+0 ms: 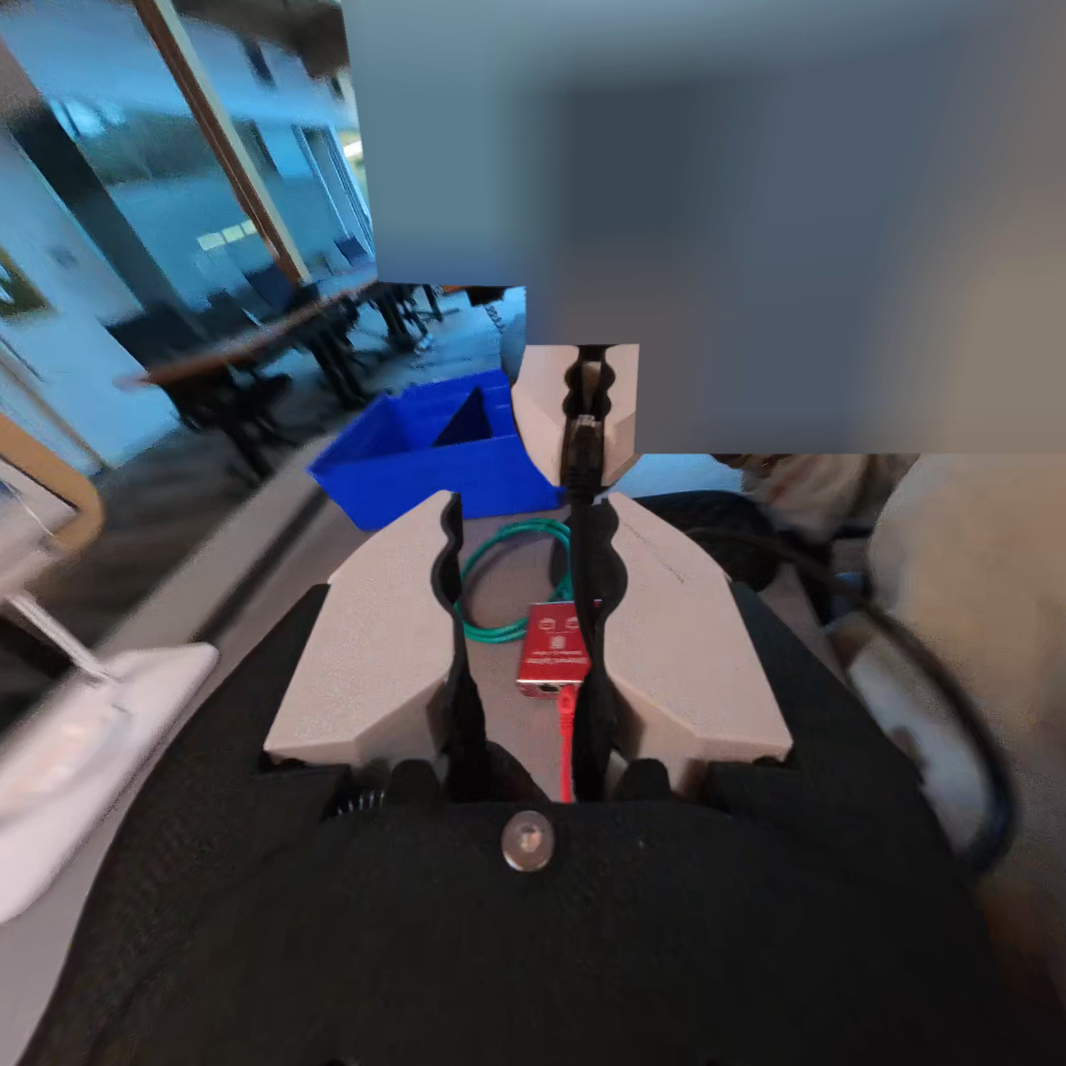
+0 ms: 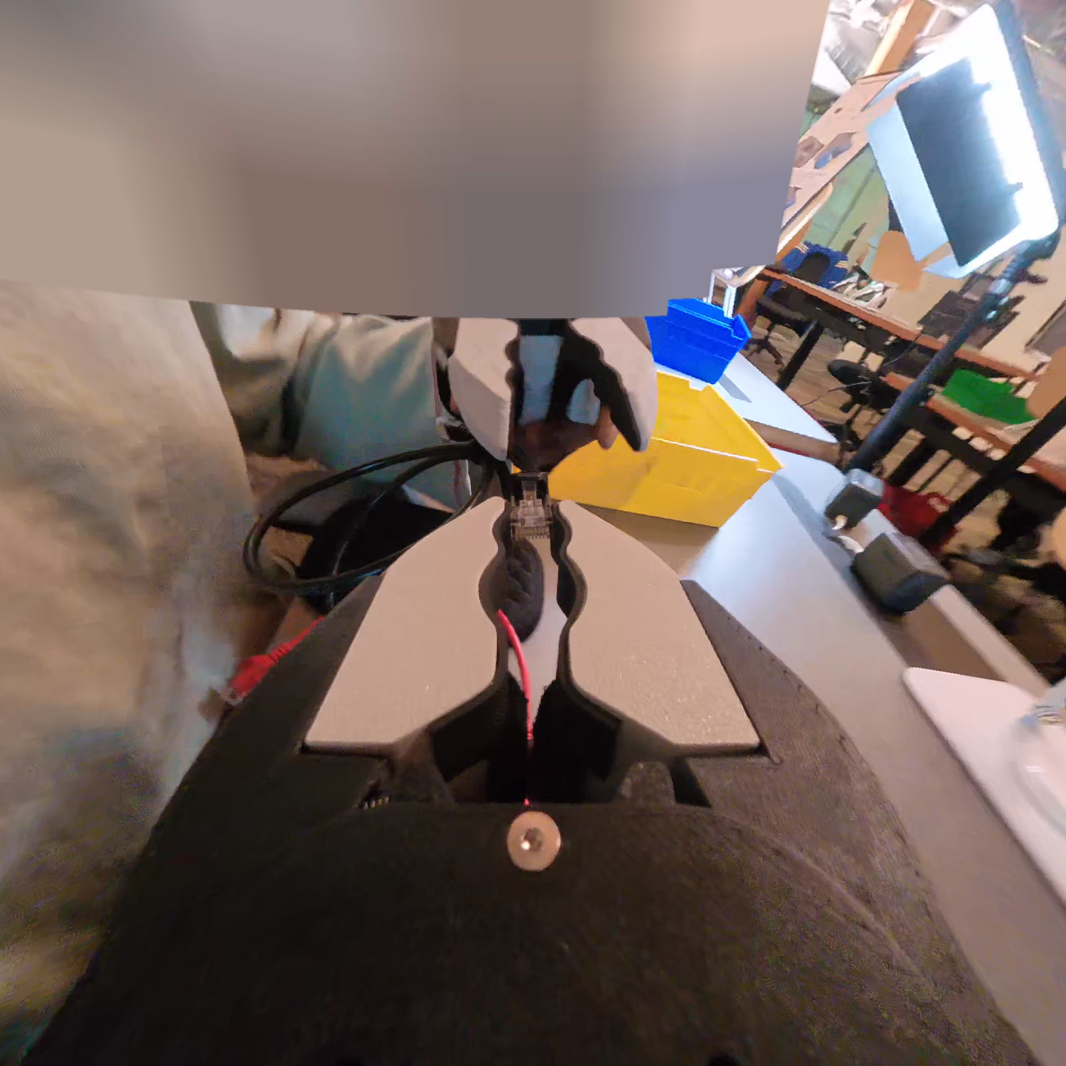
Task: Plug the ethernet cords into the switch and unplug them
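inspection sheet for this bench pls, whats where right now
surface: grey tabletop, mostly bare
job's things: small red metal switch box, red ethernet cord in its near port
clutter: blue plastic bin, yellow plastic bin, dark adapter block
grippers: left tool open; right tool shut on black ethernet cord, clear plug outward
cables: green ethernet cord coiled behind switch
surroundings: desks, lit panel on stand
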Action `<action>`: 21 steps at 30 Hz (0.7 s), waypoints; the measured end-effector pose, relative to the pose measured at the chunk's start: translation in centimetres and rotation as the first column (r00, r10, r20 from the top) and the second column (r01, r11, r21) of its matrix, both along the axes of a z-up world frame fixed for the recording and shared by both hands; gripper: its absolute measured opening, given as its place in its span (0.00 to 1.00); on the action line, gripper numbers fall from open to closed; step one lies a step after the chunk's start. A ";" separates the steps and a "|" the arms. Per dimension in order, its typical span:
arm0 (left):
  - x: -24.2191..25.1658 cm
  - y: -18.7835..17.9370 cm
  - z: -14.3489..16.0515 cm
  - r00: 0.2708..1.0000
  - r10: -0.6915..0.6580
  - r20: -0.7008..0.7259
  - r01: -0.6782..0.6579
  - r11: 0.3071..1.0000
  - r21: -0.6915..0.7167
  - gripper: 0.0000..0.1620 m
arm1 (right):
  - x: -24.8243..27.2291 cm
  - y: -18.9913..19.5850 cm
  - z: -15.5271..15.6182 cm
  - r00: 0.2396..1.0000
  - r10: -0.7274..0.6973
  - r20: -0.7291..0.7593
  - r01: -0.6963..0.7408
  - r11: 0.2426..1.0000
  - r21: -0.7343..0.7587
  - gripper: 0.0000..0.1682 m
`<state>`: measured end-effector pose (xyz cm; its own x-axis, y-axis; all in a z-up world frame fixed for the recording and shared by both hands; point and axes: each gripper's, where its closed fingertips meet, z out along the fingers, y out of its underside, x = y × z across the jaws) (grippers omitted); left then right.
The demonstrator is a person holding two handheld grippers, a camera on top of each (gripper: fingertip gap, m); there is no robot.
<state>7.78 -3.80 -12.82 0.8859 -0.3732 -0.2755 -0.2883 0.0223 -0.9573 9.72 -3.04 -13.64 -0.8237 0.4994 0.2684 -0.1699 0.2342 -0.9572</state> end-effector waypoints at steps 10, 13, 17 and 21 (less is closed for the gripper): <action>2.4 0.8 -1.8 0.994 -0.085 0.065 0.089 0.995 -0.054 0.08 | 0.0 -0.5 -1.0 1.000 0.019 0.023 -0.015 0.991 -0.133 0.07; 2.5 0.9 -2.4 0.995 -0.083 0.052 0.087 0.993 -0.077 0.08 | 0.2 -0.6 -0.9 0.999 0.038 0.009 -0.036 0.988 -0.152 0.07; 2.7 0.7 -3.1 0.993 -0.112 0.040 0.116 0.987 -0.109 0.12 | 0.3 -0.7 -0.9 0.999 0.051 -0.005 -0.052 0.985 -0.162 0.07; 2.5 0.8 -3.1 0.994 -0.103 0.039 0.107 0.989 -0.105 0.06 | 0.3 -0.7 -1.0 0.999 0.053 -0.008 -0.054 0.984 -0.172 0.07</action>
<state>10.24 -2.97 -15.95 0.8481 -0.4906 -0.2000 -0.2579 -0.0525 -0.9647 10.05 -3.77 -14.66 -0.8498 0.4935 0.1851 -0.1808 0.0569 -0.9819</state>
